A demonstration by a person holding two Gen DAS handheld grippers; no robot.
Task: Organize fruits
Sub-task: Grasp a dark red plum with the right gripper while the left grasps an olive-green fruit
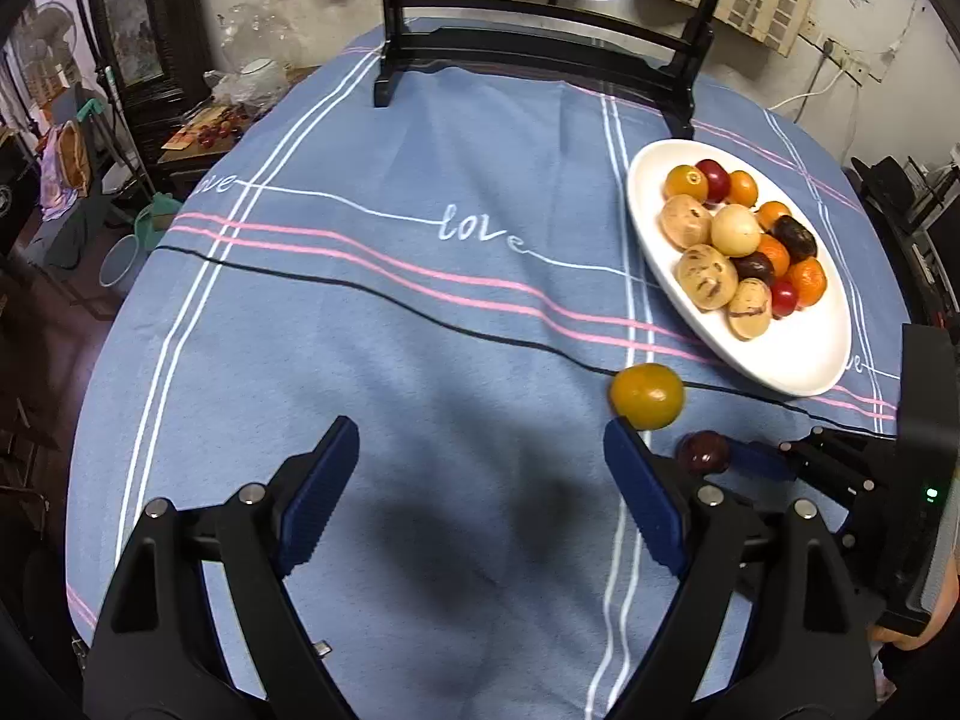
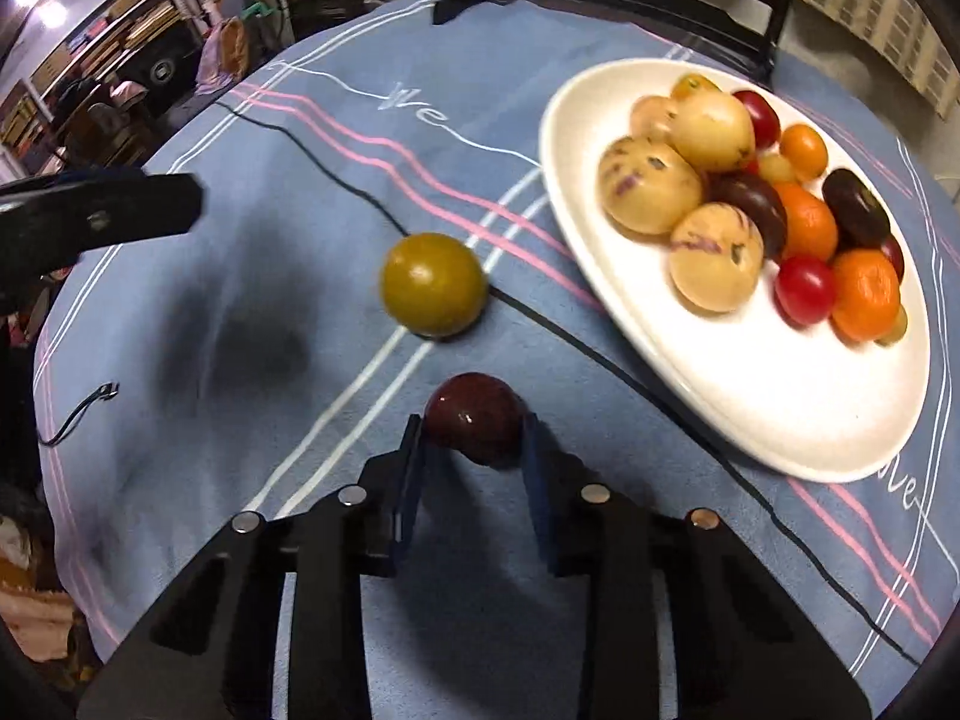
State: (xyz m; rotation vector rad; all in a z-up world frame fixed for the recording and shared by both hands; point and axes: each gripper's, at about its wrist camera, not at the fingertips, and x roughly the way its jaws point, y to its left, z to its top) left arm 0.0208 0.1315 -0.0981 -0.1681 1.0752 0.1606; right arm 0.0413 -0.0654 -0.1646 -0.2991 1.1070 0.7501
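A white oval plate (image 1: 798,360) (image 2: 780,408) at the right holds several fruits: tan speckled ones, oranges, red and dark tomatoes. A yellow-green round fruit (image 1: 647,396) (image 2: 433,283) lies on the blue cloth, left of the plate. My right gripper (image 2: 474,420) is shut on a dark red round fruit (image 2: 475,417) (image 1: 703,452), just in front of the yellow-green one. My left gripper (image 1: 480,438) is open and empty over bare cloth; its right fingertip (image 1: 621,429) is just short of the yellow-green fruit.
A thin black cable (image 1: 360,288) runs across the blue striped tablecloth (image 1: 390,360). A black wooden stand (image 1: 540,54) with a round mirror is at the table's far edge. Furniture and clutter lie beyond the table's left edge.
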